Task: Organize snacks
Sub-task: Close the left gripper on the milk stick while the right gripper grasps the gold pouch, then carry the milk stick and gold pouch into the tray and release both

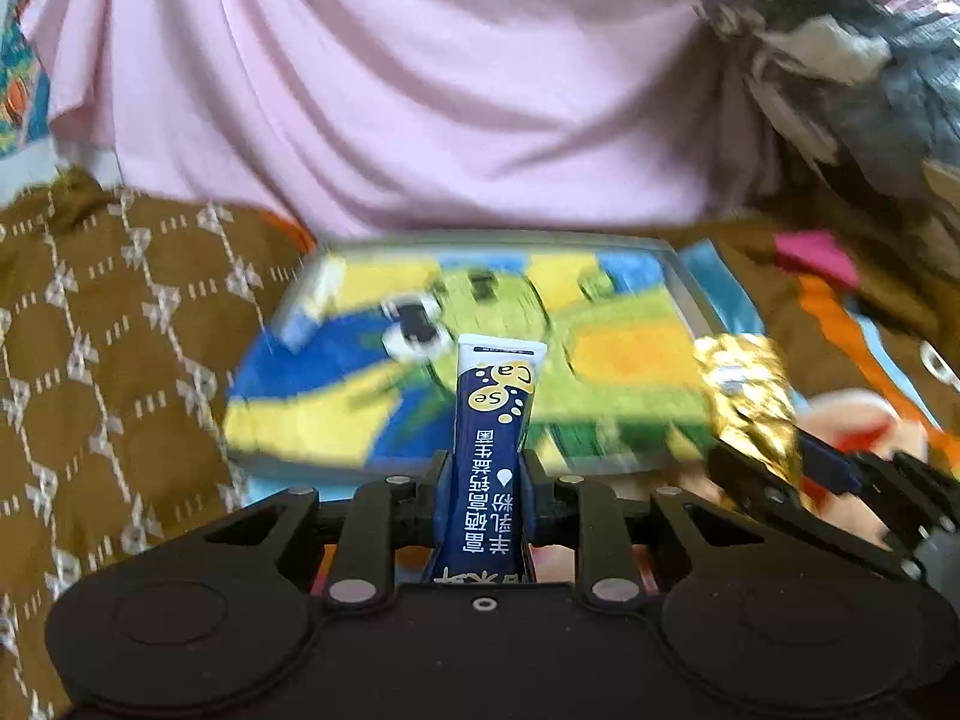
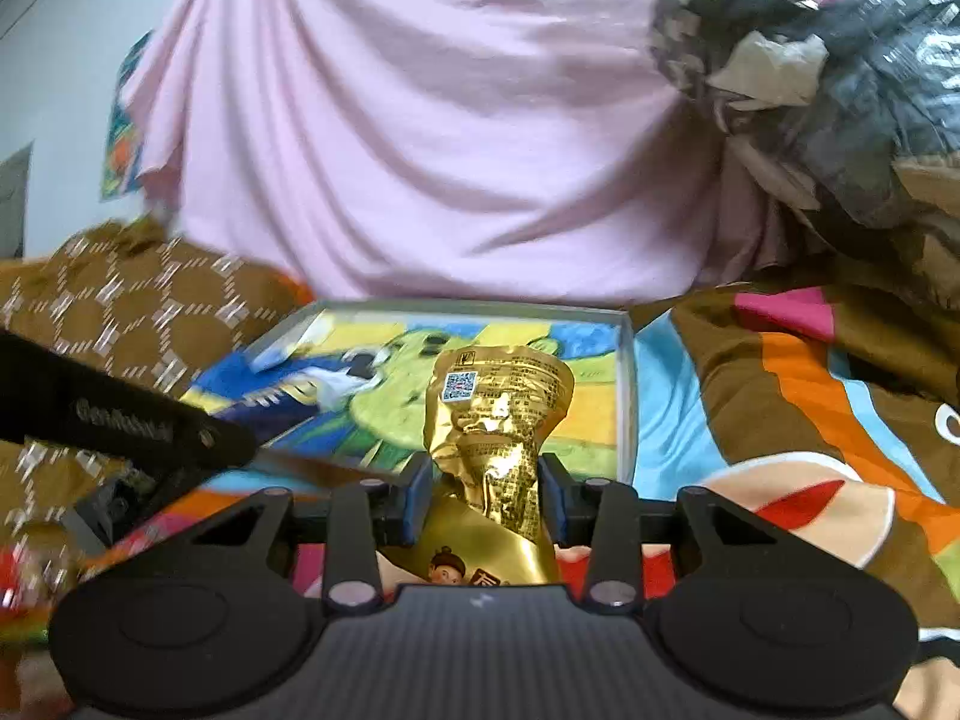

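My left gripper [image 1: 483, 492] is shut on a dark blue stick sachet [image 1: 495, 420] with white print, which points up and forward over the near edge of a shallow tray [image 1: 690, 294] with a bright cartoon picture inside. My right gripper [image 2: 486, 498] is shut on a crumpled gold snack packet [image 2: 495, 420], held just before the tray's [image 2: 627, 372] near edge. In the left wrist view the gold packet [image 1: 750, 396] and the right gripper show at the right. In the right wrist view the blue sachet [image 2: 288, 405] and the left gripper's black body show at the left.
The tray lies on a colourful patterned blanket [image 2: 780, 420]. A brown patterned cushion [image 1: 102, 360] lies to the left. A pink draped cloth [image 1: 420, 90] hangs behind the tray. A dark plastic bag [image 2: 840, 90] sits at the upper right. Red wrappers [image 2: 24, 576] lie at the lower left.
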Available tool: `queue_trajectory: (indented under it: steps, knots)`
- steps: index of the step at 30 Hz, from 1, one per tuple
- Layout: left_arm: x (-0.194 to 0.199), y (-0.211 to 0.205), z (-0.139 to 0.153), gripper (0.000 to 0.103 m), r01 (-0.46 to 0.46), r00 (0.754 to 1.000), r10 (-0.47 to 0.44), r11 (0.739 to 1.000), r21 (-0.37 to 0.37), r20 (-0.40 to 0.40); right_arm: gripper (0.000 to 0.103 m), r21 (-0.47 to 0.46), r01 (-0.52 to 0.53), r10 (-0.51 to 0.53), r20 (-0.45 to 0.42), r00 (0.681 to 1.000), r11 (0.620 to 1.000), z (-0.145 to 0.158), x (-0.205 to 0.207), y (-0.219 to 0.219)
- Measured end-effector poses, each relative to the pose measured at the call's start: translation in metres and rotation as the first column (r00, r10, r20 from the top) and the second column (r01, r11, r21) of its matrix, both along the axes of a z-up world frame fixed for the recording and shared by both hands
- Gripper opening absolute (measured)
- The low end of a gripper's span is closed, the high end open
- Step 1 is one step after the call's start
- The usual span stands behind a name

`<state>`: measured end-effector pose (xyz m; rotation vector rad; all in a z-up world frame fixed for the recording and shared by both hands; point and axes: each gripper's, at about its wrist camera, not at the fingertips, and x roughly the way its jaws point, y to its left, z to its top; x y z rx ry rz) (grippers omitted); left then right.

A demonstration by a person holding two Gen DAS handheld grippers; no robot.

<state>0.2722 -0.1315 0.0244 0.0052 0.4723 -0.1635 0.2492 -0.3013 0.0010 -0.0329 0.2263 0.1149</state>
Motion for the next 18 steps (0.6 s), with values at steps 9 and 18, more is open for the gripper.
queue_trajectory:
  steps: [9, 18]
  knots:
    - [0.071, -0.01, 0.021, 0.024, -0.068, 0.995, 0.071, 0.996, -0.054, 0.072, 0.043, 0.052, 0.036, -0.044, 0.162, 0.986, 0.998, 0.018, 0.044, -0.009]
    - [0.125, -0.027, 0.007, 0.024, -0.075, 0.996, 0.078, 0.995, -0.067, 0.041, 0.043, 0.144, 0.013, -0.023, 0.065, 0.998, 0.99, -0.004, 0.097, -0.018]
